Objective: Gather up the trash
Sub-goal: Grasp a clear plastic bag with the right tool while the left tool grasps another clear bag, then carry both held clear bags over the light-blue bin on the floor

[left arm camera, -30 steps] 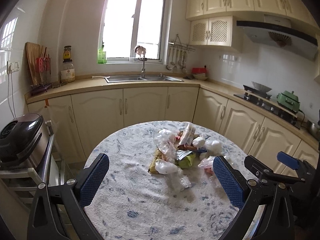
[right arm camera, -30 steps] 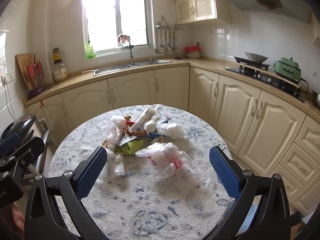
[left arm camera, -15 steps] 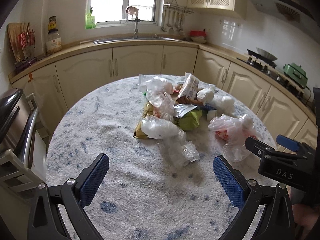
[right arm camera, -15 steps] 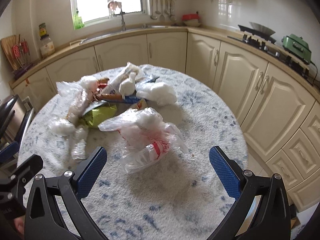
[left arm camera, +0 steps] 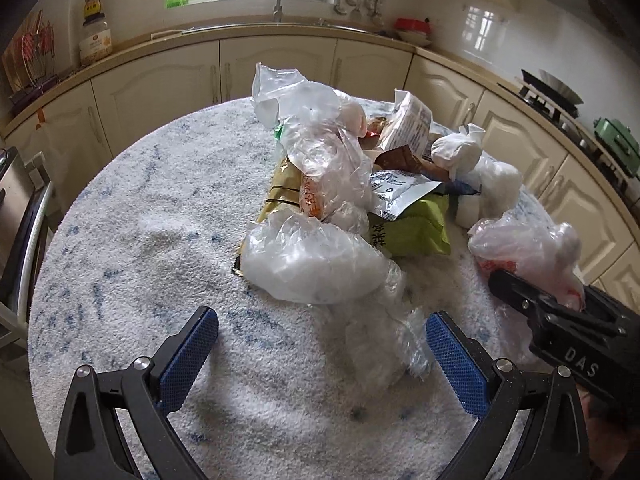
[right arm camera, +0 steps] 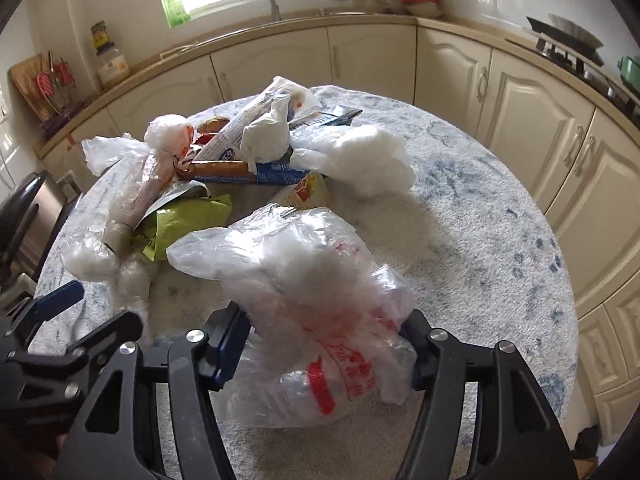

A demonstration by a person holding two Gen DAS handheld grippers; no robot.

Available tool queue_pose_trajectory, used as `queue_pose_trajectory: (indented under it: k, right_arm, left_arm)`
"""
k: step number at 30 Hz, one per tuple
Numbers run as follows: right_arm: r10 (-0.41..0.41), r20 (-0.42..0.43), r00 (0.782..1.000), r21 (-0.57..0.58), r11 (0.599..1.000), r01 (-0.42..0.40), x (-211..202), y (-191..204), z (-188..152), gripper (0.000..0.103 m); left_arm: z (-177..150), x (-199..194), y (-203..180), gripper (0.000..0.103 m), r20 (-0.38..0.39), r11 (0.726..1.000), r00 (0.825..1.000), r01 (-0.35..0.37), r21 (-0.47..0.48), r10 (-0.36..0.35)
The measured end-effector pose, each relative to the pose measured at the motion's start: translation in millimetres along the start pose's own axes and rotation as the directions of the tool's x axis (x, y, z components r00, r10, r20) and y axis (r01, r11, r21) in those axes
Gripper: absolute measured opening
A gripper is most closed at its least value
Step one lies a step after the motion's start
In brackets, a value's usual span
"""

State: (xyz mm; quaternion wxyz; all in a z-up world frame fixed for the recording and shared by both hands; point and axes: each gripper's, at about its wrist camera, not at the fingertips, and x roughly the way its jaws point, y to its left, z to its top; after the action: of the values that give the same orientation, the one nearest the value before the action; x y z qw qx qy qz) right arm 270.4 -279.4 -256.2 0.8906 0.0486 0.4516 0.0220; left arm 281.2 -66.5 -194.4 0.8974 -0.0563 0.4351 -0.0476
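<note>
A pile of trash lies on a round table point(left arm camera: 132, 240) with a white and blue cloth: clear plastic bags point(left arm camera: 308, 260), a green snack packet point(left arm camera: 412, 232), white tied bags point(left arm camera: 460, 152) and wrappers. My left gripper point(left arm camera: 320, 344) is open, its blue pads either side of a crumpled clear bag point(left arm camera: 384, 344) at the pile's near edge. My right gripper point(right arm camera: 320, 344) has its jaws around a clear bag with red print point(right arm camera: 320, 312), both pads pressing its sides. That bag point(left arm camera: 532, 248) and the right gripper also show at the right of the left wrist view.
Cream kitchen cabinets point(right arm camera: 532, 112) curve behind and to the right of the table. A sink point(left arm camera: 276, 24) sits under the window. A stove with a pan point(right arm camera: 568, 40) is at the right. A metal appliance point(left arm camera: 16, 216) stands left of the table.
Both grippers have moved forward and down to the pile. The right gripper has narrowed from wide open onto the red-printed bag. The left gripper stays open, now at the crumpled clear bag.
</note>
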Motion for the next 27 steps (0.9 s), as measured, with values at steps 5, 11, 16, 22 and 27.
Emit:
queue_pose_trajectory:
  k: [5, 11, 16, 22, 27]
  right_arm:
    - [0.013, 0.017, 1.000, 0.040, 0.999, -0.013, -11.4, -8.5, -4.7, 0.056]
    - [0.033, 0.022, 0.999, 0.064, 0.997, -0.034, -21.9, -7.8, -13.5, 0.056]
    - [0.052, 0.032, 0.998, 0.067, 0.996, -0.054, -34.2, -3.6, -24.0, 0.056]
    - [0.078, 0.043, 0.996, 0.087, 0.993, -0.082, -45.6, -3.7, -35.5, 0.055]
    - [0.092, 0.057, 0.994, 0.102, 0.990, -0.097, -57.8, -8.1, -44.2, 0.055]
  left_arm:
    - [13.4, 16.0, 2.1, 0.077, 0.015, 1.000, 1.000, -0.001, -0.020, 0.001]
    - [2.3, 9.7, 12.1, 0.029, 0.012, 0.997, 0.997, 0.074, 0.011, -0.074]
    - [-15.6, -3.5, 30.8, 0.024, 0.008, 0.991, 0.991, 0.131, 0.003, -0.131]
    - [-33.7, -23.3, 41.5, 0.022, 0.013, 0.989, 0.989, 0.146, 0.018, -0.146]
    - [-53.9, -53.7, 37.7, 0.022, 0.042, 0.986, 0.986, 0.158, 0.056, -0.161]
